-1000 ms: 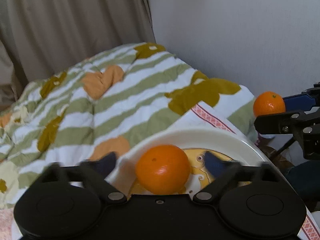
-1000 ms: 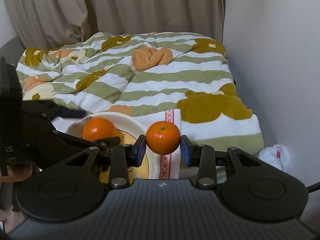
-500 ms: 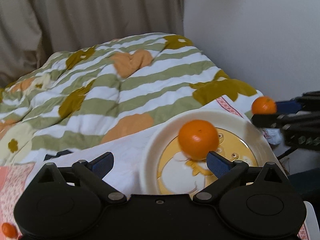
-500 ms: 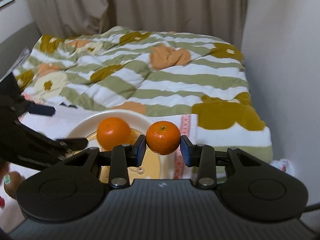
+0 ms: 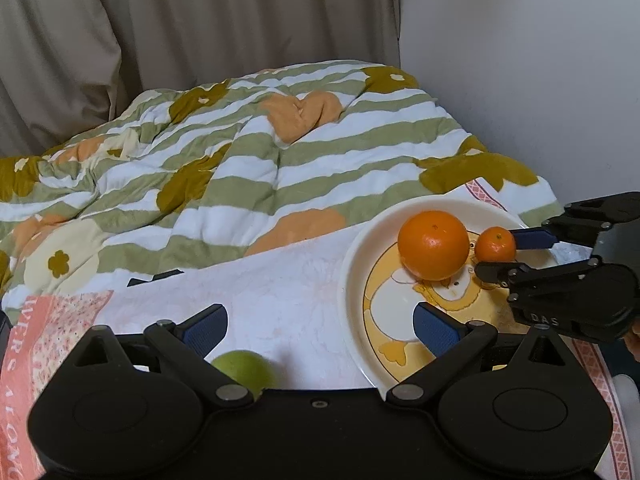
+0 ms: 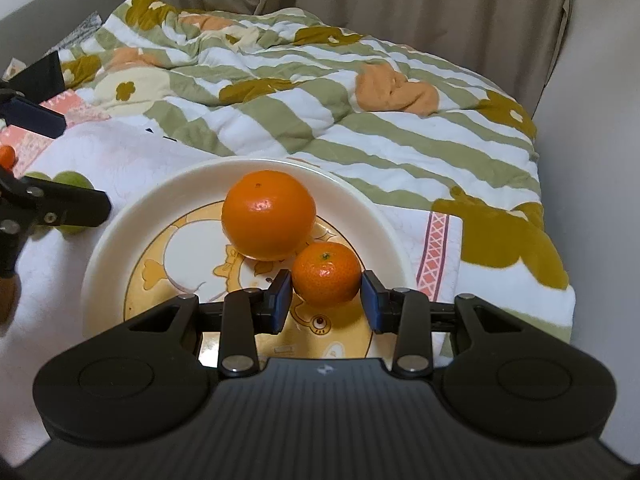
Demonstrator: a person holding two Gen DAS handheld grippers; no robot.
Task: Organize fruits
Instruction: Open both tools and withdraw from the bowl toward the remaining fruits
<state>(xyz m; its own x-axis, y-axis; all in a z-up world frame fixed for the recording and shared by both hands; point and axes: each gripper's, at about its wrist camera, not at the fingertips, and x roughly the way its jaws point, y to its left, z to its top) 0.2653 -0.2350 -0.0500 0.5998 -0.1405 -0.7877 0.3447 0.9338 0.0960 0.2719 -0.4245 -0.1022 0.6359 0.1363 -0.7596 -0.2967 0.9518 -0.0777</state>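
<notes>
My right gripper clamps the small mandarin, light and soft-skinned, across its middle, seemingly just above the plate near its right rim, left gripper agape.

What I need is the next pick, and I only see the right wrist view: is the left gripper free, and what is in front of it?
Observer: In the left wrist view, the left gripper stands wide open with nothing between its pads.
Operator: Which fruit lies nearest to it?
Observer: A green fruit lies on the white cloth, close under the finger on the picture's left, outside the plate.
Operator: Anything beyond that side?
Observer: A pink printed cloth with large letters borders the white one.
</notes>
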